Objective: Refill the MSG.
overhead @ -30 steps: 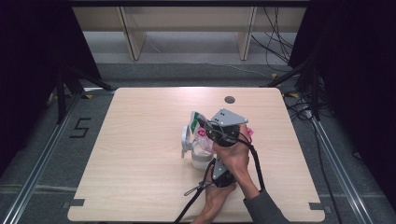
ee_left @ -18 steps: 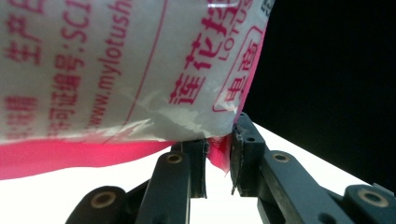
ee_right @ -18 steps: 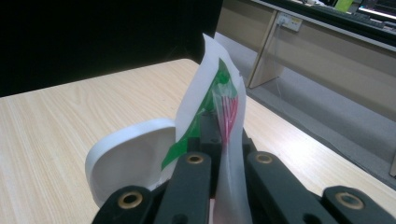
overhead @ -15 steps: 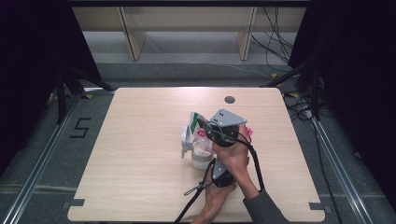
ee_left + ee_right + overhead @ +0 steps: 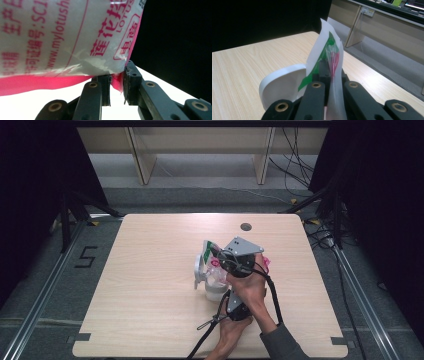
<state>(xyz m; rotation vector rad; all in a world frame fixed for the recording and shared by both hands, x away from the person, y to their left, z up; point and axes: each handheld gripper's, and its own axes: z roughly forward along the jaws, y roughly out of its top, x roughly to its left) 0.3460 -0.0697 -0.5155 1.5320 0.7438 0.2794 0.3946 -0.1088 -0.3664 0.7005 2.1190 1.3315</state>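
A clear plastic bag (image 5: pixel 210 251) with pink print and a green patch is held up over a white cup (image 5: pixel 215 290) near the table's middle. My right gripper (image 5: pixel 221 257), topped by a grey plate, is shut on the bag's upper edge (image 5: pixel 329 57), seen close in the right gripper view, jaws (image 5: pixel 329 75) pressed together on the film. My left gripper (image 5: pixel 116 85) is shut on the bag's pink lower edge (image 5: pixel 50 83), the printed bag (image 5: pixel 62 37) hanging above it. In the high view its black body (image 5: pixel 236 309) sits under the right hand.
A white lid (image 5: pixel 199 270) hinges open at the cup's left side, also seen as the white lid (image 5: pixel 282 86) beside the right jaws. Light wooden table (image 5: pixel 150 310) has a round cable hole (image 5: pixel 245 226) at the back. Black cables (image 5: pixel 205 340) trail toward the front edge.
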